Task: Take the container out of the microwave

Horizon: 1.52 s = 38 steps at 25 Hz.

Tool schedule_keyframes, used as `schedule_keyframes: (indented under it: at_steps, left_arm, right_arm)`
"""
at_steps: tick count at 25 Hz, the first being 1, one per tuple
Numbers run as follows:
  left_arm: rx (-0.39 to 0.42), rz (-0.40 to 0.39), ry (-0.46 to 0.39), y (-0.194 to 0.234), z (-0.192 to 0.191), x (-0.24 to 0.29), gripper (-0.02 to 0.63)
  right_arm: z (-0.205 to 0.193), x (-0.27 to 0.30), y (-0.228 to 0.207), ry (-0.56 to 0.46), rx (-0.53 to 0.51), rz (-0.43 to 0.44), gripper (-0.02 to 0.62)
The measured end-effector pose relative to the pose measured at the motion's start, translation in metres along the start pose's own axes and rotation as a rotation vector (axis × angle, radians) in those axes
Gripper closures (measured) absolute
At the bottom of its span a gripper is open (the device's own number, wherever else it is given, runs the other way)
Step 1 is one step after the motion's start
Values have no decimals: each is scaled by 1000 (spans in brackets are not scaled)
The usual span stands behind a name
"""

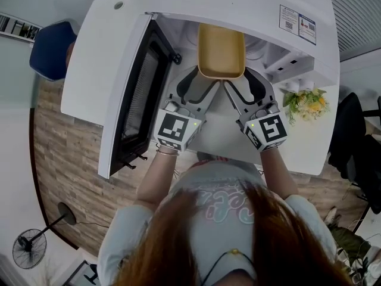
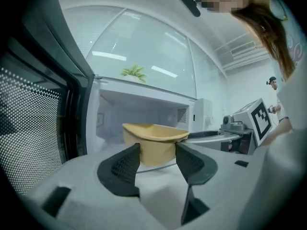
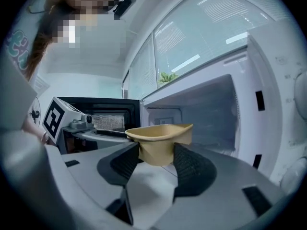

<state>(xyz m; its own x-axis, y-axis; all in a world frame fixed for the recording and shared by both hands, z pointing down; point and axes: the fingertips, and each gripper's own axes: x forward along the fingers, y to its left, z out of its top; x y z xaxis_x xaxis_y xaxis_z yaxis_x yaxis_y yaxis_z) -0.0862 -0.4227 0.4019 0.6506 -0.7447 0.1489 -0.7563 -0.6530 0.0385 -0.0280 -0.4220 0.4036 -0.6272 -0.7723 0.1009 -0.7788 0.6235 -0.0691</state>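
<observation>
A yellow-tan container (image 1: 221, 49) sits half out of the mouth of the open white microwave (image 1: 178, 2). My left gripper (image 1: 201, 76) grips its near left corner and my right gripper (image 1: 241, 77) grips its near right corner. In the left gripper view the container (image 2: 153, 135) sits between the dark pads, which press on its walls, and my left gripper (image 2: 157, 155) is shut on it. The right gripper view shows the same: the container (image 3: 160, 133) is lifted off the microwave floor, and my right gripper (image 3: 156, 155) is closed on it.
The microwave door (image 1: 137, 100) stands swung open at the left, close beside my left arm. A small plant with yellow flowers (image 1: 306, 103) stands on the white counter at the right. A blue chair (image 1: 50, 49) is at the far left.
</observation>
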Motion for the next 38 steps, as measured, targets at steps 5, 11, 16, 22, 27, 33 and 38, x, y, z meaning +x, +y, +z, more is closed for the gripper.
schedule_keyframes:
  at_steps: [5, 11, 16, 22, 27, 33, 38]
  left_arm:
    - [-2, -7, 5, -8, 1, -10, 376]
    - [0, -19, -21, -19, 10, -25, 380]
    - [1, -17, -28, -28, 14, -39, 380]
    - [11, -23, -37, -39, 20, -56, 383]
    - [17, -31, -46, -49, 24, -73, 383]
    - [38, -44, -52, -61, 30, -91, 385]
    - [48, -50, -66, -71, 37, -105, 385]
  right_arm:
    - [4, -10, 7, -11, -1, -11, 373]
    - [8, -24, 20, -21, 0, -19, 371]
    - [13, -36, 31, -36, -6, -23, 371]
    - [20, -51, 46, -50, -16, -28, 371]
    - [25, -64, 60, -60, -26, -35, 371]
    - [32, -80, 77, -75, -35, -42, 371]
    - [39, -92, 88, -92, -39, -47, 371]
